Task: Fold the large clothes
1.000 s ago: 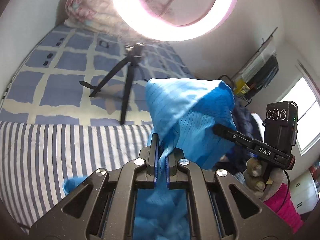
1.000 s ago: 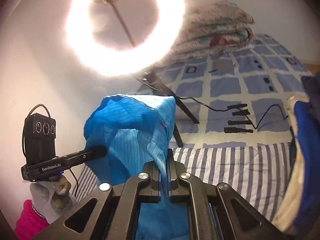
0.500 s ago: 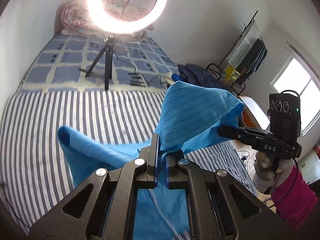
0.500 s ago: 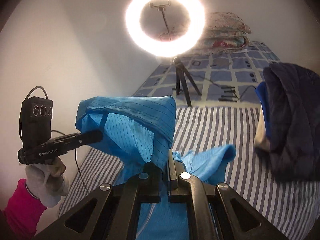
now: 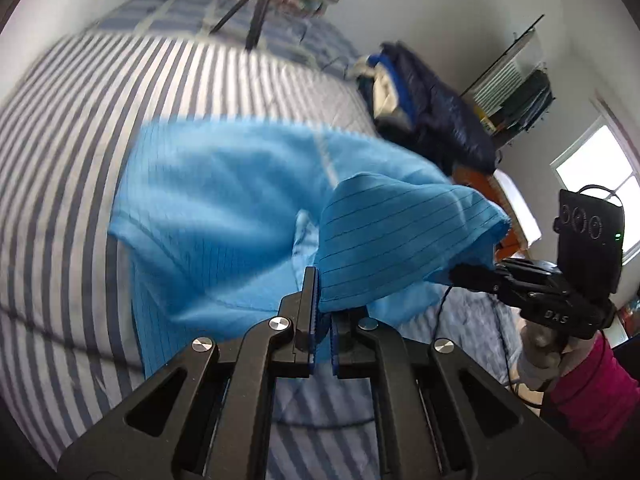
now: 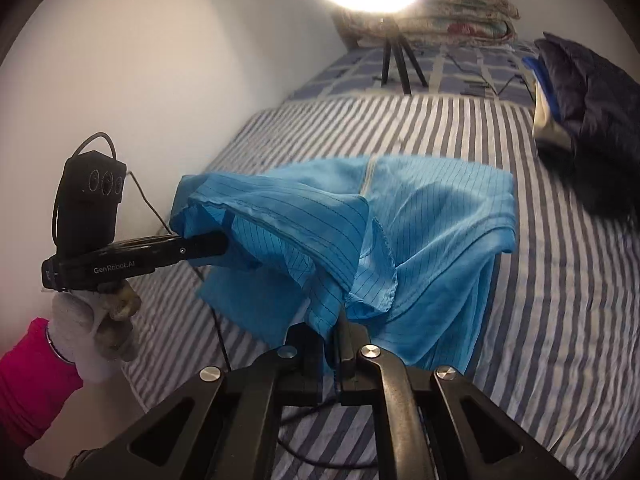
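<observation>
A large light-blue pinstriped garment (image 5: pixel 224 200) lies spread over the striped bed (image 5: pixel 60 140), its near edge lifted. My left gripper (image 5: pixel 322 312) is shut on one corner of that edge. My right gripper (image 6: pixel 330 336) is shut on the other corner of the garment (image 6: pixel 432 216). Each gripper shows in the other's view: the right one (image 5: pixel 464 272) at the right, the left one (image 6: pixel 216 244) at the left, both with cloth in their tips. The held hem stretches between them above the bed's near edge.
A dark navy jacket pile (image 6: pixel 592 120) lies on the bed at the far right, also in the left wrist view (image 5: pixel 432 120). A ring light on a tripod (image 6: pixel 396 52) stands on the checked blanket (image 6: pixel 460 64) at the bed's far end. A cable (image 6: pixel 216 328) hangs by the near edge.
Both grippers have come down and forward with the garment. Its body, hanging and bunched before, now lies spread flat on the striped bed. Both stay shut on the hem.
</observation>
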